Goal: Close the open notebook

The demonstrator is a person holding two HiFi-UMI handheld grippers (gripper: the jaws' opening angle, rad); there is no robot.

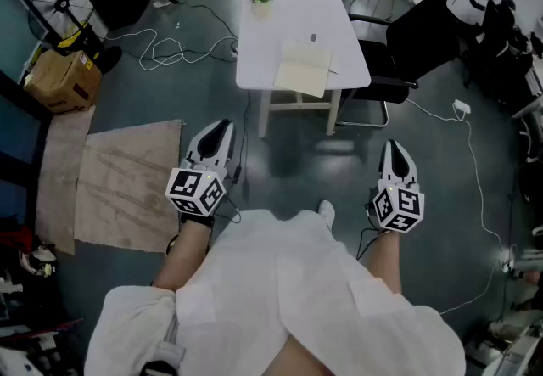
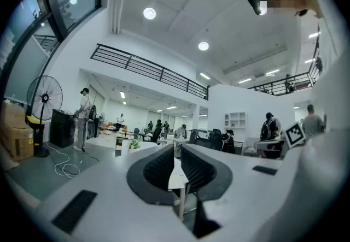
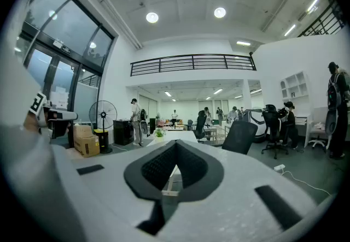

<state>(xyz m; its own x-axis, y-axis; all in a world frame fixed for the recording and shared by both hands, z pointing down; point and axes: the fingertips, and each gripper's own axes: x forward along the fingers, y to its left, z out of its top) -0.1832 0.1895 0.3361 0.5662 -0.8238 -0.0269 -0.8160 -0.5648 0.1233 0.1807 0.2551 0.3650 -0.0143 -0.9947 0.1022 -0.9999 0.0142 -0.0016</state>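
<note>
Our white left gripper [image 1: 226, 125], barely parted, and right gripper [image 1: 392, 146], clenched empty, hover well before the open cream paper notebook [image 1: 305, 69].

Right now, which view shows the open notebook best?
Head view: the notebook lies open on the white table, seen from above. Both gripper views see that table edge-on; no notebook discernible.

Grey floor [image 1: 297, 162], white table [image 1: 297, 14] upper centre, black chair [image 1: 424, 26] at its right, standing fan [image 1: 64, 1] upper left (cardboard box [image 1: 59, 81] just below), ceiling lights [image 3: 152, 17].
</note>
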